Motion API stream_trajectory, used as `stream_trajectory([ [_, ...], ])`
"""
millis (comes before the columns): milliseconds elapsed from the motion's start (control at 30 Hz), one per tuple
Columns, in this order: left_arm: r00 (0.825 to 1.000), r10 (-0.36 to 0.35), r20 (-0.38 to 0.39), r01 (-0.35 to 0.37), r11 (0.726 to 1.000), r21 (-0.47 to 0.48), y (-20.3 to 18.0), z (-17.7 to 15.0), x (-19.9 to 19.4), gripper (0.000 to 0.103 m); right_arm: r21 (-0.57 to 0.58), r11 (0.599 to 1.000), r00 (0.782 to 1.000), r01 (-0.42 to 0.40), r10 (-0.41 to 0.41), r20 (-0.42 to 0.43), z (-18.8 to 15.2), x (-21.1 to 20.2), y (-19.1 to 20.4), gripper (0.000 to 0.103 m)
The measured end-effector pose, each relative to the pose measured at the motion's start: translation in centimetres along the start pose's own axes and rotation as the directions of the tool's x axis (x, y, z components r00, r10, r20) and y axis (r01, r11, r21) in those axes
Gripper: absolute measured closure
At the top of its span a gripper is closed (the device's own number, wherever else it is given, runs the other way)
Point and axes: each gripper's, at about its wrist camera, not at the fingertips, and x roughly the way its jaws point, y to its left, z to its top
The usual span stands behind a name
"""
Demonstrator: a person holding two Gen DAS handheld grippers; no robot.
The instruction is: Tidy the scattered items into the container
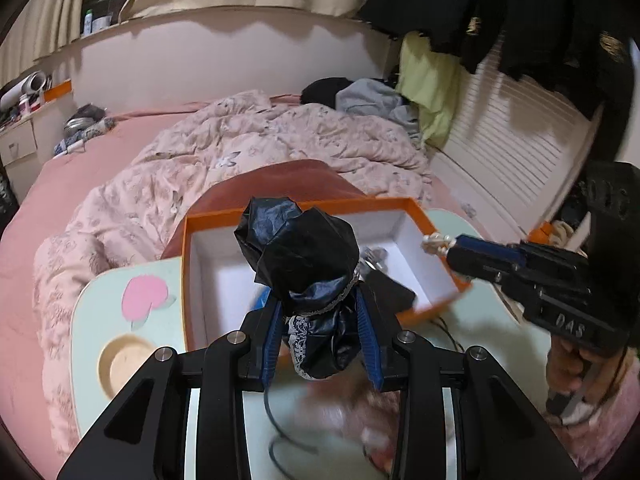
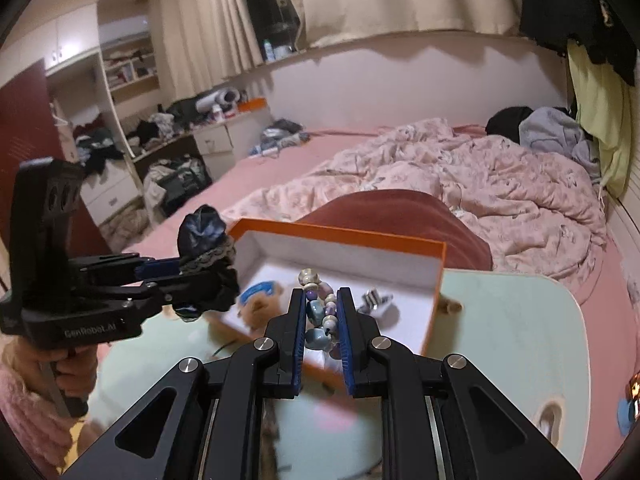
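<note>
An orange box [image 1: 304, 207] with a white inside stands on the pale green table [image 1: 120, 332]; it also shows in the right wrist view [image 2: 340, 236]. My left gripper [image 1: 320, 304] is shut on a black lace-trimmed hair scrunchie [image 1: 304, 252] and holds it over the box's near edge; the scrunchie also shows in the right wrist view [image 2: 204, 236]. My right gripper [image 2: 323, 304] is shut on a beaded bracelet [image 2: 318, 312] above the box; it also shows at the box's right rim in the left wrist view [image 1: 436, 242]. A silver clip [image 2: 374, 298] and a blue item [image 2: 258, 290] lie inside.
The table stands against a bed with a rumpled pink quilt [image 1: 240, 144]. A dark red cushion [image 2: 400, 212] lies behind the box. A black cable [image 1: 276, 436] lies on the table near me. A round recess [image 1: 124, 360] sits at the table's left.
</note>
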Motion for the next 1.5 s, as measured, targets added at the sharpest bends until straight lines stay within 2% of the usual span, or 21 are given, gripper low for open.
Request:
stream_trajectory([
  [100,1.0,0.019,0.018,-0.018,0.999,-0.045,0.6,0.6,1.8,0.063,0.032,0.999,0.999,0.035,-0.035,-0.011,0.7,2.1,-1.1,0.084],
  [133,0.999,0.033,0.014,-0.032,0.997,-0.064,0.8,0.6,2.2,0.052,0.049,0.997,0.998,0.054,-0.054,-0.011,0.7,2.7,-1.5,0.075],
  [167,0.999,0.048,0.006,-0.047,0.995,-0.086,1.1,0.5,2.5,0.037,0.063,0.996,0.998,0.069,-0.069,-0.008,0.6,2.8,-1.8,0.067],
  [200,0.998,0.061,0.004,-0.06,0.992,-0.115,1.4,0.3,2.7,0.032,0.076,0.994,0.997,0.081,-0.082,0.004,0.4,2.8,-1.9,0.05],
  [233,0.998,0.061,0.011,-0.059,0.99,-0.13,1.6,0.1,2.8,0.029,0.087,0.992,0.995,0.092,-0.094,0.024,0.2,2.5,-2.1,0.037],
  [267,0.998,0.055,0.017,-0.053,0.99,-0.13,1.6,0.0,2.7,0.029,0.095,0.991,0.994,0.099,-0.104,0.046,-0.1,2.2,-2.3,0.035],
  [467,0.998,0.069,0.008,-0.069,0.995,-0.078,1.3,-1.0,1.8,0.029,0.103,0.99,0.994,0.093,-0.098,0.045,-0.6,1.1,-2.8,0.034],
  [600,1.0,0.028,0.012,-0.026,0.995,-0.095,1.0,-2.2,-0.6,0.029,0.112,0.991,0.996,0.079,-0.082,0.019,-1.8,-0.7,-2.2,0.033],
  [667,1.0,0.019,-0.008,-0.019,0.997,-0.081,0.8,-3.4,-1.6,0.029,0.113,0.988,0.994,0.108,-0.11,0.004,-3.0,-2.0,-1.6,0.028],
  [800,0.997,0.076,-0.029,-0.077,0.995,-0.059,0.1,-6.9,-3.4,0.029,0.104,0.982,0.987,0.16,-0.158,-0.031,-6.1,-4.0,0.0,0.023],
  [867,0.993,0.113,-0.045,-0.115,0.992,-0.058,-0.2,-8.9,-3.7,0.029,0.072,0.976,0.977,0.206,-0.201,-0.077,-8.3,-4.5,1.1,0.023],
  [967,0.987,0.119,-0.109,-0.126,0.99,-0.059,-0.1,-11.1,-2.9,0.029,0.061,0.961,0.958,0.27,-0.261,-0.121,-11.1,-4.7,1.9,0.023],
  [1067,0.98,0.122,-0.159,-0.139,0.985,-0.1,0.3,-12.6,-2.1,0.029,0.077,0.948,0.942,0.309,-0.294,-0.163,-13.3,-4.6,1.9,0.023],
  [1133,0.968,0.166,-0.189,-0.189,0.976,-0.11,0.4,-13.4,-1.4,0.029,0.079,0.944,0.932,0.32,-0.299,-0.203,-13.9,-4.0,1.5,0.023],
  [1267,0.948,0.25,-0.196,-0.263,0.964,-0.042,-1.4,-14.1,-0.8,0.017,0.069,0.939,0.923,0.337,-0.315,-0.22,-14.1,-3.4,1.4,0.01],
  [1300,0.949,0.246,-0.195,-0.257,0.966,-0.032,-1.7,-14.2,-0.8,0.017,0.055,0.938,0.919,0.343,-0.323,-0.227,-14.2,-3.1,1.5,0.002],
  [1367,0.947,0.238,-0.216,-0.249,0.968,-0.021,-2.0,-14.0,-0.4,0.0,0.005,0.933,0.906,0.36,-0.348,-0.24,-14.5,-2.4,2.0,0.0],
  [1500,0.947,0.234,-0.222,-0.245,0.969,-0.024,-2.0,-13.8,-0.5,0.0,-0.004,0.937,0.909,0.35,-0.341,-0.238,-14.6,-2.4,2.1,0.0],
])
